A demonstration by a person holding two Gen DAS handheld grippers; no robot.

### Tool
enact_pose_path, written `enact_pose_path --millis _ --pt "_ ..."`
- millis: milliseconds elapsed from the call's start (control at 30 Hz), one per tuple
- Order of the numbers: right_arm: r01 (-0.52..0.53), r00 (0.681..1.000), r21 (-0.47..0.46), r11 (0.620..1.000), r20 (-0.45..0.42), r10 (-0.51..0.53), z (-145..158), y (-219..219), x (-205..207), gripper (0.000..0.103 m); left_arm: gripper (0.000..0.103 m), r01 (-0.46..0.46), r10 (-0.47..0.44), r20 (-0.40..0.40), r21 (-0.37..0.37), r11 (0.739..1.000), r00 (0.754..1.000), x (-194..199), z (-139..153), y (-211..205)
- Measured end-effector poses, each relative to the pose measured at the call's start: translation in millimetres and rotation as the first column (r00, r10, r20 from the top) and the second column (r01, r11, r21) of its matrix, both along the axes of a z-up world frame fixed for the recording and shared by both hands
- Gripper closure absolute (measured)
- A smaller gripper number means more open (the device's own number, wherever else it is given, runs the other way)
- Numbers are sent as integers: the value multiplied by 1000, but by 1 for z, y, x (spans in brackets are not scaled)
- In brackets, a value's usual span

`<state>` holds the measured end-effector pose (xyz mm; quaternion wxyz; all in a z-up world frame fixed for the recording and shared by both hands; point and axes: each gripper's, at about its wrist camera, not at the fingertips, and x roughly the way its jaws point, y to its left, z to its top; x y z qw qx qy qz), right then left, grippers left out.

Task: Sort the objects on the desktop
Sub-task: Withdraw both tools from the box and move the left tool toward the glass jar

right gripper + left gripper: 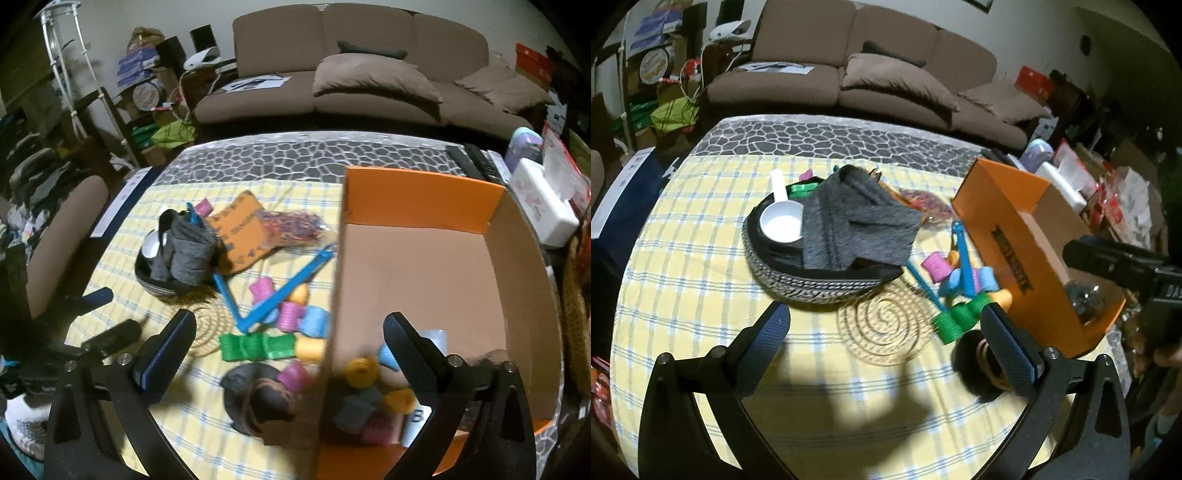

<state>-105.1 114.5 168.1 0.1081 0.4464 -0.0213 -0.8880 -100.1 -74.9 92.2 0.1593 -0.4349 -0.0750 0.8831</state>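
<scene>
An orange cardboard box (424,199) (997,206) stands on the right of the checked tablecloth. Its near end holds several hair rollers (360,371). More rollers, green (255,347) (956,321), pink and blue, lie left of the box with a blue plastic tool (273,291) (964,254). A dark woven basket (812,284) (159,288) carries a white scoop (781,221) and a grey cloth (857,225). My left gripper (886,332) is open over a gold wire spiral (882,325). My right gripper (291,339) is open above the box's left wall, holding nothing.
A dark round object (258,398) (975,365) sits on the cloth by the box's near corner. An orange lid (240,229) and a bag of coloured bands (295,225) lie behind the basket. A brown sofa (369,74) stands beyond the table; clutter lines both sides.
</scene>
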Motion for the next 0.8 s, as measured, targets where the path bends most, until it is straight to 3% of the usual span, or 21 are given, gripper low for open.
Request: enact_pose_path --millis 367,667,800 --pt "-44 999 -58 997 6 45 -6 -33 -10 4 0 44 -40 80 -41 998 996 -3 -25 -3" --pt "-39 999 -66 997 19 41 -12 -36 -16 11 0 94 -93 59 -11 996 994 0 -22 6" --pt "-4 1000 -82 997 19 5 -11 -24 -18 21 1 146 -146 49 4 989 988 3 -20 24"
